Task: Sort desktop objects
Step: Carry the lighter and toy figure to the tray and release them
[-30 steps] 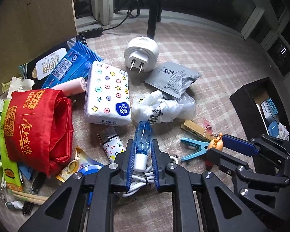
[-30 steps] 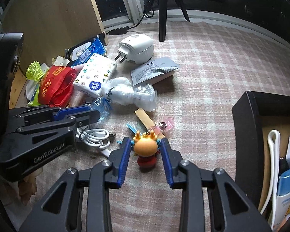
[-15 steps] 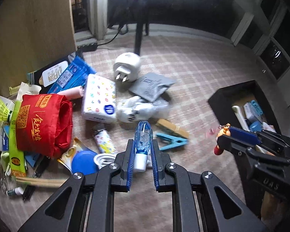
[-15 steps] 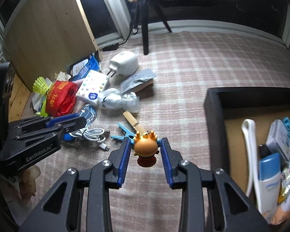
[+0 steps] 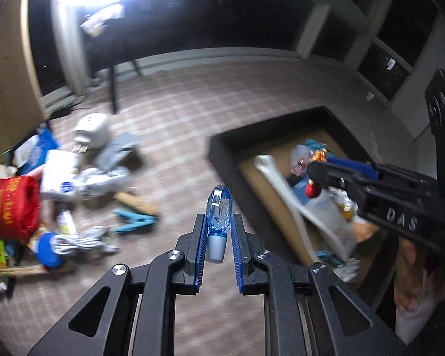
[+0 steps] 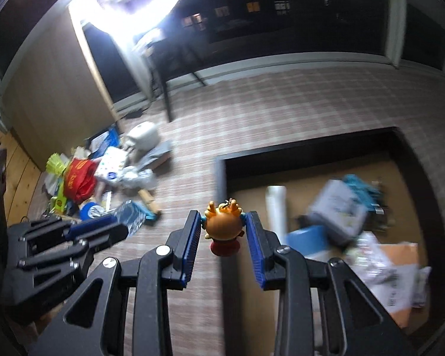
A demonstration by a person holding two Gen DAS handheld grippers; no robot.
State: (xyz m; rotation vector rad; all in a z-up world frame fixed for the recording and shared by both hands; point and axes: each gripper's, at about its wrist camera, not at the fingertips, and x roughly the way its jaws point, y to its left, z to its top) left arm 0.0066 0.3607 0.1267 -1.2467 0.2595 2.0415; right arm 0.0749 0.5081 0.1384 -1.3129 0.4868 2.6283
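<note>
Both tongs have swung away from the clutter and now hang over the black box, which was only at the edge of view a second ago; the clutter has slid off to nine o'clock and gone blurred.

Nearest in the left wrist view, the left tongs point steeply down and pinch a clear blue vial by its white cap end, its tip toward twelve o'clock, over the plaid bench just beside the box's near wall. In the right wrist view, the right tongs tilt down likewise and pinch an orange figurine by its head, right over the left wall of the box.

Farther out, the box holds a white tube, a blue bottle and papers, all blurred. At ten o'clock lie a red bag, a blue clip and a white plug.
</note>
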